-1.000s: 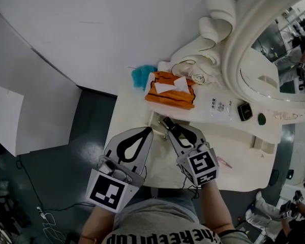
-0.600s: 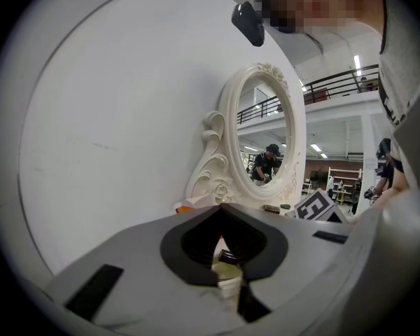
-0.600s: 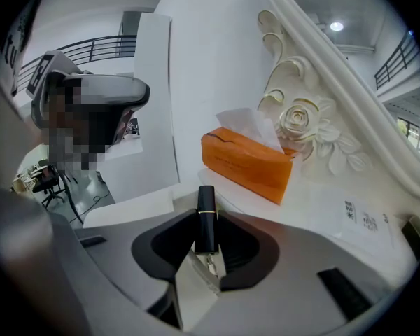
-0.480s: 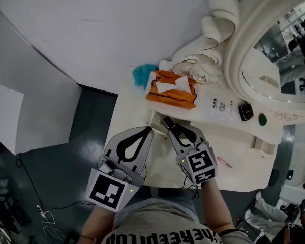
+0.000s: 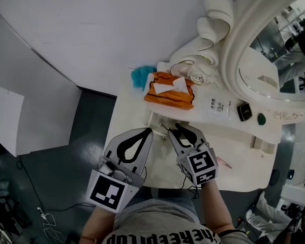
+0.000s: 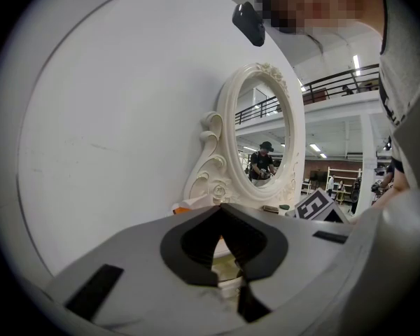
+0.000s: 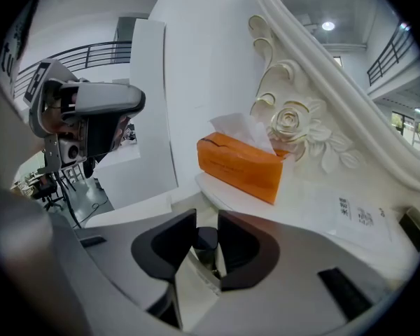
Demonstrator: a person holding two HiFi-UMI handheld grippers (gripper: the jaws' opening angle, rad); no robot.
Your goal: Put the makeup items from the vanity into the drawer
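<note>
Step looked like stowing — R tongs [image 7: 206,224] gripped dark-capped makeup tube [image 7: 205,242] over open drawer [image 5: 160,159]; L tongs [image 6: 222,208] closed, empty. Next, prob.: lower, let go inside.

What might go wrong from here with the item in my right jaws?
The small black-capped tube sits upright between the right gripper's jaws over the open cream drawer; released from here it may topple or roll. The shut left gripper is close beside, so the two might bump.
</note>
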